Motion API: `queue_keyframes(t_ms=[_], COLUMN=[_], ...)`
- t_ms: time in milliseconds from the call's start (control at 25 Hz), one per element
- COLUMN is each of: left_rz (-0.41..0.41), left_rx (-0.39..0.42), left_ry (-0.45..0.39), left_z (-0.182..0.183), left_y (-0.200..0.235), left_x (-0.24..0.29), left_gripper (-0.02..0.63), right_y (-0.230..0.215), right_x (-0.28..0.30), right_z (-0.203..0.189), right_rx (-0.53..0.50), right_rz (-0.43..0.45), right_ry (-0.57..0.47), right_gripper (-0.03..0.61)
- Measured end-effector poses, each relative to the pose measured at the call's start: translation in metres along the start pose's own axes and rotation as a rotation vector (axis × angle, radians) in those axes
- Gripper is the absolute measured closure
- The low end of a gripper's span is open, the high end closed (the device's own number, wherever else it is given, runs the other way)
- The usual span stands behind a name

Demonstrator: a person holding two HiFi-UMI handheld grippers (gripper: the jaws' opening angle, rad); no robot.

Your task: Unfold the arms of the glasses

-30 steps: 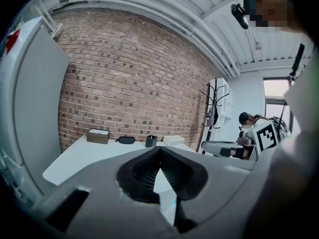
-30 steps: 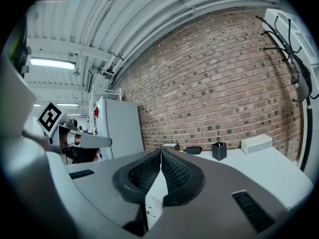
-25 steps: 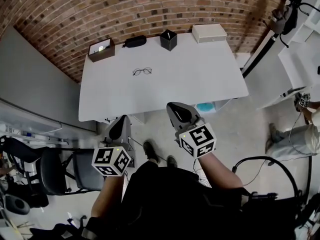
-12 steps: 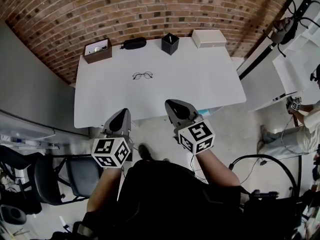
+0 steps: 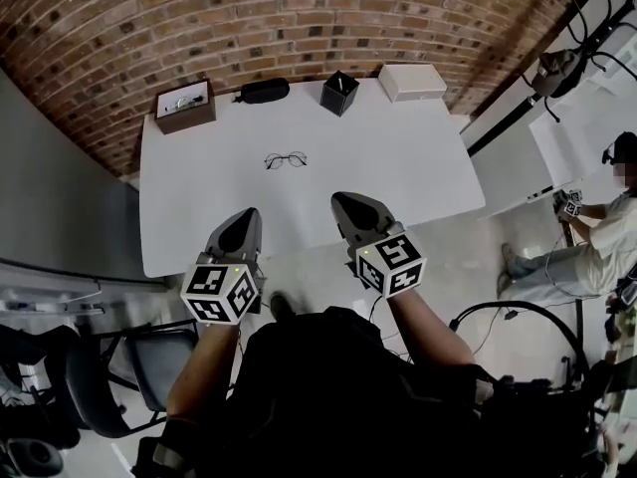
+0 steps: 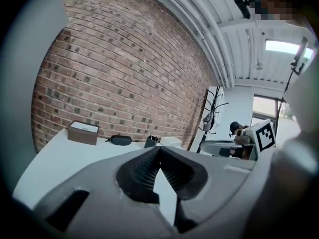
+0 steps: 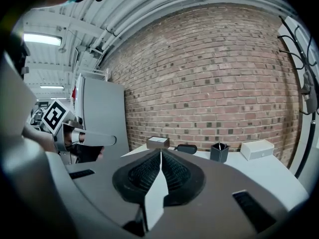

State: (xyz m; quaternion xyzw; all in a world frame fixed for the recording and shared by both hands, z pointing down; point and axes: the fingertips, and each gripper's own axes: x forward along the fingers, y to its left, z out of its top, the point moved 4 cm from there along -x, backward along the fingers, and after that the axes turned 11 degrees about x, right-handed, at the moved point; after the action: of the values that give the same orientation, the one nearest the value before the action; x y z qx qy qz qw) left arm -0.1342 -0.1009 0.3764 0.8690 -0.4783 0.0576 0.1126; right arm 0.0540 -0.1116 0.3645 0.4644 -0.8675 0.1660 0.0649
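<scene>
Two tongs, the left gripper [image 5: 242, 217] and the right gripper [image 5: 345, 205], hang at the white table's [image 5: 418, 167] near edge, jaws pressed together on nothing. The wire-rimmed glasses [image 5: 285, 159] lie mid-table, well beyond. They look light, fragile and apt to slide: steady the rim, then pinch a temple tip.

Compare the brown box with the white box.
The brown box is dark-sided and open-topped, with something small inside; the white box is pale and looks closed. The brown box sits at the row's left end, the white box at its right. Both stand along the far edge of the table.
</scene>
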Motion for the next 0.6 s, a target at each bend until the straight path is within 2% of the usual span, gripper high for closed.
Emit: queue_keyframes(t_ms=[360, 600], left_rz=[-0.022, -0.010], left_rx=[-0.009, -0.042], left_ry=[0.059, 0.122], left_z=[-0.012, -0.029], left_y=[0.034, 0.058], left_x=[0.041, 0.087], left_gripper=[0.603, 0.601], right_y=[-0.025, -0.057], right_x=[0.050, 0.095], right_z=[-0.008, -0.025], right_rx=[0.017, 0.031], right_rz=[-0.052, -0.024], right_ry=[0.062, 0.127], right_gripper=[0.569, 0.569])
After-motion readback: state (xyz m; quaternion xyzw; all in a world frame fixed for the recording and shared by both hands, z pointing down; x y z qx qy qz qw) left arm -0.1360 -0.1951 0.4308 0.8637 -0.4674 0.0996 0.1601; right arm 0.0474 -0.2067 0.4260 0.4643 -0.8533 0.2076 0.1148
